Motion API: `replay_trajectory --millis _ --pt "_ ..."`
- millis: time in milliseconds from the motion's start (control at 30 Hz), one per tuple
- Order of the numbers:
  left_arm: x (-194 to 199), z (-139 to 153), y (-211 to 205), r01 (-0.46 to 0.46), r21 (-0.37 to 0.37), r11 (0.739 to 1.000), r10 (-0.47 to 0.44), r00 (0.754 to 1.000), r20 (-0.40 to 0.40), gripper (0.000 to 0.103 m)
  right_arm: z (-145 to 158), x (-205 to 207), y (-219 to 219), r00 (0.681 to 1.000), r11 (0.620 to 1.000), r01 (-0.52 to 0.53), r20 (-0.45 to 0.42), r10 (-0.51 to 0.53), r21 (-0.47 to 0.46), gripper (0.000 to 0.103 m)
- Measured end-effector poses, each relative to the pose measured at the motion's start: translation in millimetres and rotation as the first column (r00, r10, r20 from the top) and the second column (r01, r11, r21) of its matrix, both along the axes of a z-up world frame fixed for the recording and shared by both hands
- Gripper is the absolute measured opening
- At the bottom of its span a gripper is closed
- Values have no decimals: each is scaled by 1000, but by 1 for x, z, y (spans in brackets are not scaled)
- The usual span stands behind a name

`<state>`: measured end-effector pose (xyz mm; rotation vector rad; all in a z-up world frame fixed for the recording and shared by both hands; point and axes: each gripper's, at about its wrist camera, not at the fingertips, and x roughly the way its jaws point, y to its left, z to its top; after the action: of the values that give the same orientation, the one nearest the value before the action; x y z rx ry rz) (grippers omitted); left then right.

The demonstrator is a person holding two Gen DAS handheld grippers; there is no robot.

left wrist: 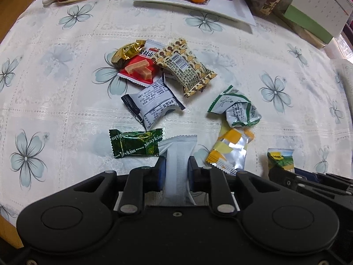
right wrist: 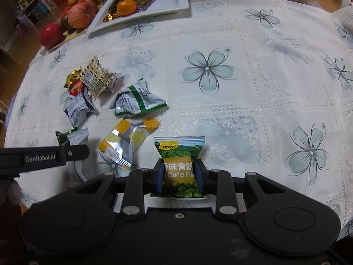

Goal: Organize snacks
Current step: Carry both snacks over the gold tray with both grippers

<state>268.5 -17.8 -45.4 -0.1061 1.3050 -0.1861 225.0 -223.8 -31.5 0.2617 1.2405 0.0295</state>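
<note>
While the left gripper [left wrist: 176, 172] pinched a white packet [left wrist: 177, 156] just right of the green Meltykiss candy [left wrist: 135, 143], only the right wrist view showed the right gripper [right wrist: 179, 173] clamped on a garlic pea packet [right wrist: 179, 154]. That packet sat right of the candy, past the yellow-and-silver wrapper [right wrist: 125, 142].

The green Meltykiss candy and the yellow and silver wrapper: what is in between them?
The plain white packet, pinched in the left gripper, sits between the green Meltykiss candy and the yellow and silver wrapper. The left wrist view shows it.
</note>
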Motion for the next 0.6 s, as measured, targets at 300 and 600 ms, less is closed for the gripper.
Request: replay_trajectory --millis 300,600 --pt "-58 38 24 21 -43 999 -14 987 158 27 29 -39 -12 983 997 55 171 -64 58 30" --pt "-131 33 51 -77 -78 994 89 982 168 27 39 -122 -28 933 963 202 263 -244 177 30"
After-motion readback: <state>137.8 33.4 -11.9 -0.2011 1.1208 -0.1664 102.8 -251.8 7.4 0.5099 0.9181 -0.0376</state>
